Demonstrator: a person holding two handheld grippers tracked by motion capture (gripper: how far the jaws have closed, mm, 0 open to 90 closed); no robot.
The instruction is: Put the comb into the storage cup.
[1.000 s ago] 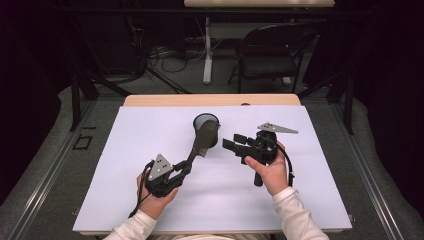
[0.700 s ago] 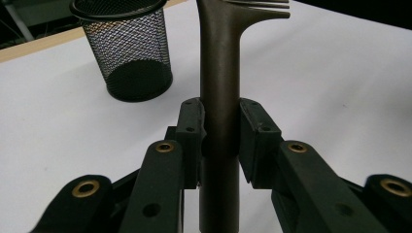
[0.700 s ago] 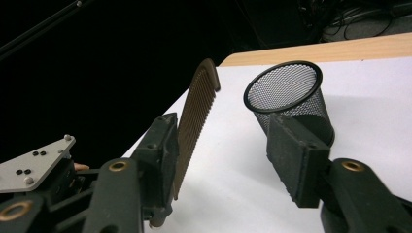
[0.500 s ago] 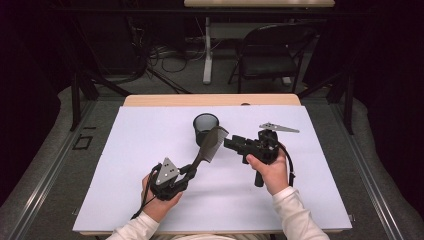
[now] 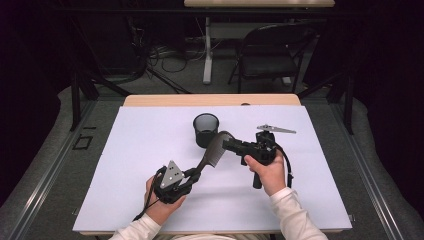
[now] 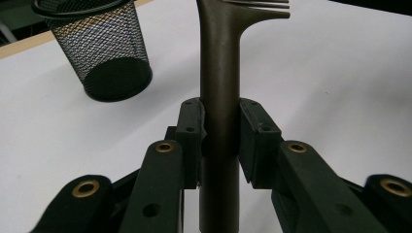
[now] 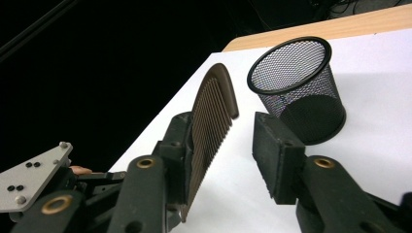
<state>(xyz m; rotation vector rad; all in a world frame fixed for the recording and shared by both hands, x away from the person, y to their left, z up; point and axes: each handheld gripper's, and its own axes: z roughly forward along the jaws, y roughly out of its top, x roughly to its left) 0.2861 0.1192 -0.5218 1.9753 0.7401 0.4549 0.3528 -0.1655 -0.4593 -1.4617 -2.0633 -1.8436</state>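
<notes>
Above tabletop (image 5: 125, 150) | left gripper (image 6: 219, 128) jaws clamped on comb (image 5: 214, 150) handle | right gripper (image 7: 233, 145) jaws wide apart around comb teeth, seen in right gripper view | mesh cup (image 5: 206, 129) just behind

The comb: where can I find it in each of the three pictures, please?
High view: the comb runs diagonally at table centre, from the left claw up to the right claw.
Left gripper view: its handle stands upright in the middle, clamped between the jaws.
Right gripper view: its toothed end is left of centre, between open jaws.
Shared landmark: the black mesh cup.
</notes>
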